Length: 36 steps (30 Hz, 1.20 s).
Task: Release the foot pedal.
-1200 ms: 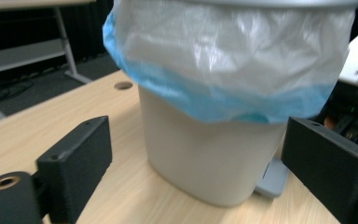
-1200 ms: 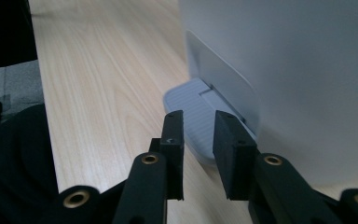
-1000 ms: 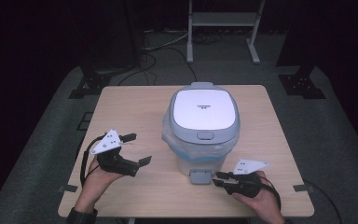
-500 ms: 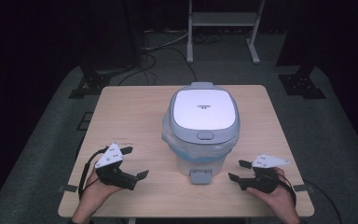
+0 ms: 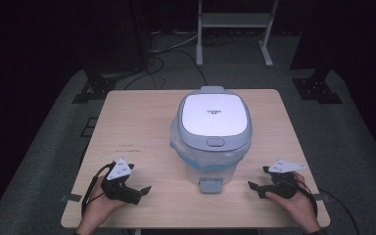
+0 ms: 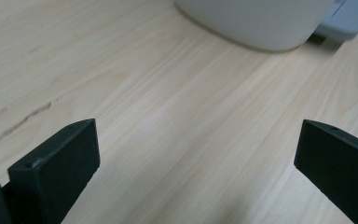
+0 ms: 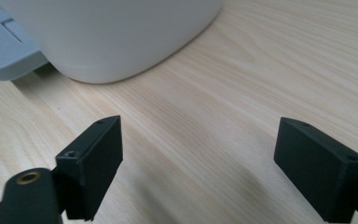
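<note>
Sitting mid-table, lid closed, the white pedal bin (image 5: 213, 134) points its grey pedal (image 5: 210, 185) at the near edge. Left gripper (image 5: 138, 192) and right gripper (image 5: 255, 187) flank it, jaws spread, empty; a careless reach might clip the pedal or shove the bin.

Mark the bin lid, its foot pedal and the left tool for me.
bin lid (image 5: 214, 113): high view, middle of the white top panel.
foot pedal (image 5: 210, 185): high view, grey tab at the bin's base, toward the person.
left tool (image 5: 139, 192): high view, between its open tips.
</note>
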{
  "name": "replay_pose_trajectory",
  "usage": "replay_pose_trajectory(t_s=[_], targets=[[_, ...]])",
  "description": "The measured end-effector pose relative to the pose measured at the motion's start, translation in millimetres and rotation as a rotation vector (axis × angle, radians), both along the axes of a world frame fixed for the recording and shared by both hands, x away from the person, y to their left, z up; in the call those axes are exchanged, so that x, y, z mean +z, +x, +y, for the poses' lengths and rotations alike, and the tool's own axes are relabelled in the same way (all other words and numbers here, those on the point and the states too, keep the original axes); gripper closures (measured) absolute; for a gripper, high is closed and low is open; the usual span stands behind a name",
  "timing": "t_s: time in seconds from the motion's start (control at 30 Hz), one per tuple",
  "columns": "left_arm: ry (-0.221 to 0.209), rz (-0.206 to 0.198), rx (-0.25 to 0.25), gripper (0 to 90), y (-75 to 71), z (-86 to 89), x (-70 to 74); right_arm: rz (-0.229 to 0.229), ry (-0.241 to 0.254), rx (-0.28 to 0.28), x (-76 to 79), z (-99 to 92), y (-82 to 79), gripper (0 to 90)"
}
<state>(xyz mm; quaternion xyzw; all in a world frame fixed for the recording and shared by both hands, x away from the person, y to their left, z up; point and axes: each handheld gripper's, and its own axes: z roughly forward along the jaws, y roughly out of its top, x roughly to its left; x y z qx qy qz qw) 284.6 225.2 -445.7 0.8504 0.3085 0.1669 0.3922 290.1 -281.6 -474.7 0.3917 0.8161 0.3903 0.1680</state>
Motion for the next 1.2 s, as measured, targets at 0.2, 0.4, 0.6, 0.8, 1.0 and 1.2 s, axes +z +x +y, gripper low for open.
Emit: replay_pose_trajectory(t_s=[0.2, 0.4, 0.6, 0.8, 1.0, 1.2], targets=[[0.046, 0.048, 0.016, 0.0, 4.4, 2.3, -12.4, 0.021, -0.017, -0.017, -4.9, -7.2, 3.4, 13.1], [0.087, 0.071, 0.026, 0.0, 7.2, 3.6, -21.0, 0.039, -0.033, -0.025, -9.1, -10.1, 5.6, 13.1], [0.110, 0.078, 0.031, 0.0, 8.6, 4.7, -26.7, 0.031, -0.050, -0.030, -11.9, -12.2, 6.7, 12.5], [0.114, 0.090, 0.020, 0.0, 9.0, 2.9, -31.9, 0.028, -0.050, -0.036, -12.6, -13.4, 7.5, 11.3], [0.063, 0.093, 0.006, 0.0, 8.7, 4.0, -36.3, 0.029, -0.050, -0.038, -12.7, -13.3, 7.8, 10.7], [0.048, 0.079, -0.004, 0.0, 8.4, 5.2, -38.0, 0.031, -0.051, -0.043, -12.8, -13.3, 8.1, 10.1]])
